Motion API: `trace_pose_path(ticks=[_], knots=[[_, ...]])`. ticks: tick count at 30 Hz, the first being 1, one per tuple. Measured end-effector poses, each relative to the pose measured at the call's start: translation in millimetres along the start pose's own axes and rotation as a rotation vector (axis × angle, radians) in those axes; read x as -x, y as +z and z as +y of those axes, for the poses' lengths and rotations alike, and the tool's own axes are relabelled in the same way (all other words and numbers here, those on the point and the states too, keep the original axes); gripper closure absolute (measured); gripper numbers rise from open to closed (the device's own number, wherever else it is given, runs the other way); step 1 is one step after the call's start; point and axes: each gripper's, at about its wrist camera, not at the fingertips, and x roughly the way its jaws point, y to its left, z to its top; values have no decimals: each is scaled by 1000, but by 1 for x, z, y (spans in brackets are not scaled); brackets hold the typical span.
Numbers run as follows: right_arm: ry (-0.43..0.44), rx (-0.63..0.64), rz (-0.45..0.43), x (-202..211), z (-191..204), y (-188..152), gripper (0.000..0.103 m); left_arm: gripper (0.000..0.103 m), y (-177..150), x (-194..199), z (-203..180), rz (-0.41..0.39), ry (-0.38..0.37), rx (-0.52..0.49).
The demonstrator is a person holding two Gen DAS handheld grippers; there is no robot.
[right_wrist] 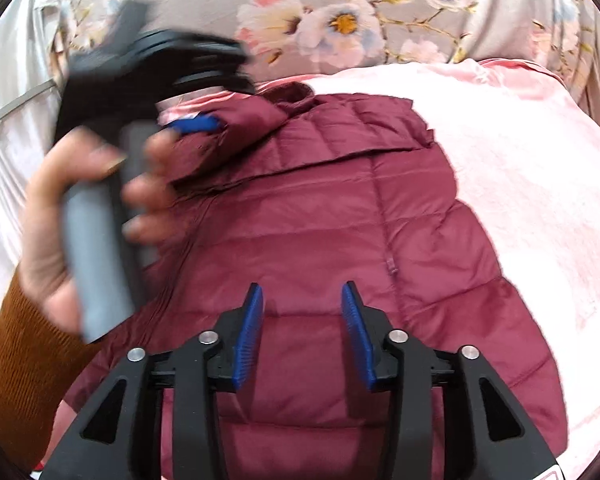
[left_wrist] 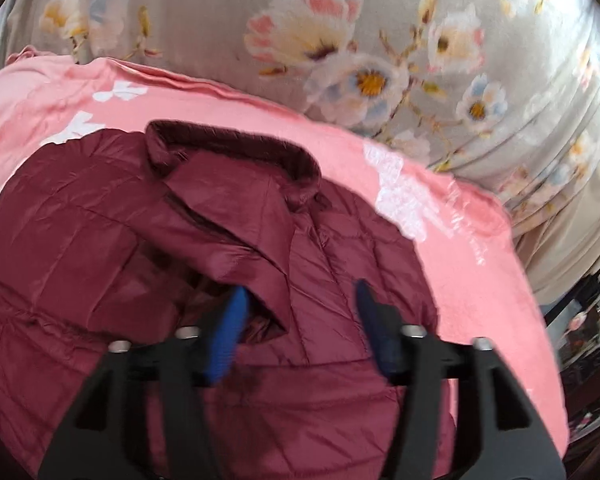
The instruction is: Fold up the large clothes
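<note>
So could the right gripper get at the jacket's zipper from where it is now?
Probably yes. The right gripper stands open just above the maroon jacket, and the zipper runs bare just ahead of it. The left gripper is off near the collar.

Right of the maroon jacket (right_wrist: 340, 240), bare pink blanket (right_wrist: 520, 184) is lying open for passing. At the jacket's collar side, the left tool (right_wrist: 192, 125) and hand (right_wrist: 100, 208) are blocking the way.
</note>
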Motion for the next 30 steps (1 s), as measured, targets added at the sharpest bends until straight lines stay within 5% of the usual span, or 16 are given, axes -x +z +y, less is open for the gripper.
trace_pose_path(ticks=[4,10,17,26,30], knots=[[8,2,-56,0,-3,30,44,22,9,42,43,-69,-26,86],[53,-16,-75,-23,12,72,39,20,19,88,164,-126,7,379],[63,9,4,-80,44,92,37,20,5,72,257,-59,54,614],[42,-56,43,-126,57,115,37,26,4,49,277,-18,2,703],[-11,-104,16,-134,44,128,39,34,14,36,271,5,59,678]])
